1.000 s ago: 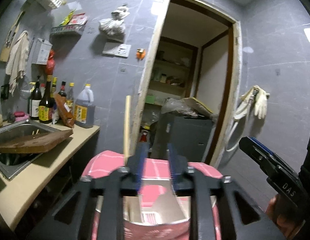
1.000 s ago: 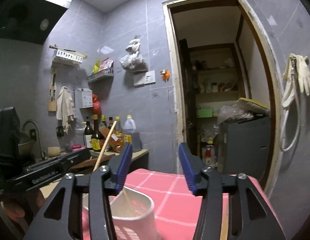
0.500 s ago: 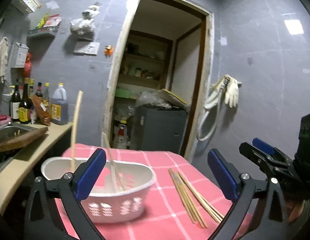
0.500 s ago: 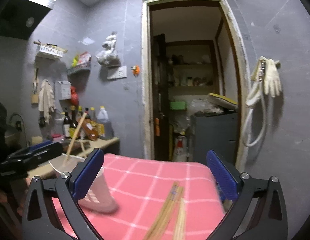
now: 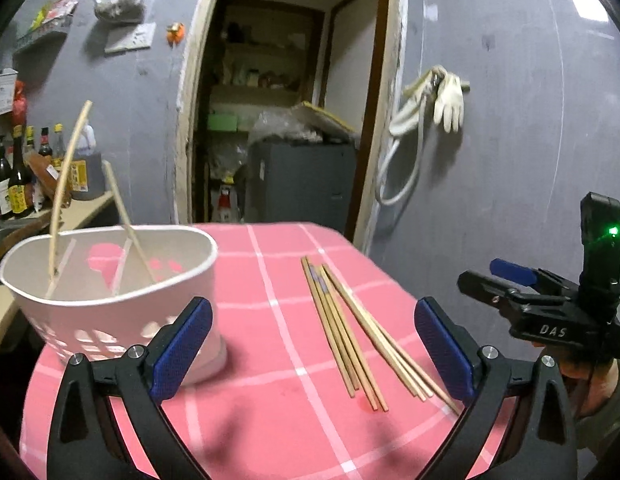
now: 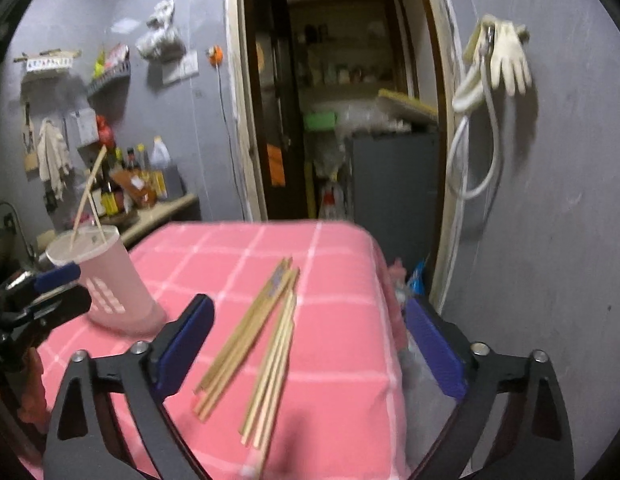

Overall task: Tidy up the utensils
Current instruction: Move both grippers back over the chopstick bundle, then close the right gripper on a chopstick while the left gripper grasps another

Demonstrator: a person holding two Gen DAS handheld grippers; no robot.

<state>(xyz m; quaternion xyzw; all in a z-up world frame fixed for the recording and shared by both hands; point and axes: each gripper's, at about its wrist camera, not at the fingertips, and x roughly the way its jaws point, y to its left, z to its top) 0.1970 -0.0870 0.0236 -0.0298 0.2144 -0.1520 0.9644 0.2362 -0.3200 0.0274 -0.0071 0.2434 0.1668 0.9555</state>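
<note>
- Grey tiled walls and an open doorway [image 5: 285, 92] fill the upper half of both views; white gloves [image 5: 446, 96] hang on the wall right of the door.
- Pink checked cloth covers the bench [image 5: 269, 408] in the lower half of each frame.
- Bottles [image 5: 13, 184] stand on a counter at the left edge of the left view, beyond the bench.
- Left tool [image 5: 314, 352] sits at the bottom of its view with its blue pads spread wide and nothing between them but cloth.
- Right tool [image 6: 310, 356] is at the bottom of its view; its jaws are closing yet wide apart, and they hold nothing. In the left view it shows at the right edge, gripped by a hand [image 5: 578, 372].
- A white basket [image 5: 109, 300] stands on the bench in the left centre of the left view, just behind the left pad; two chopsticks [image 5: 65, 184] lean inside it, tips above the rim.
- Loose sticks [image 5: 350, 328] lie flat on the cloth in the right centre of the left view, well apart from the basket; in the right view they lie below centre, between the right tool's fingers and beyond them, untouched.
</note>
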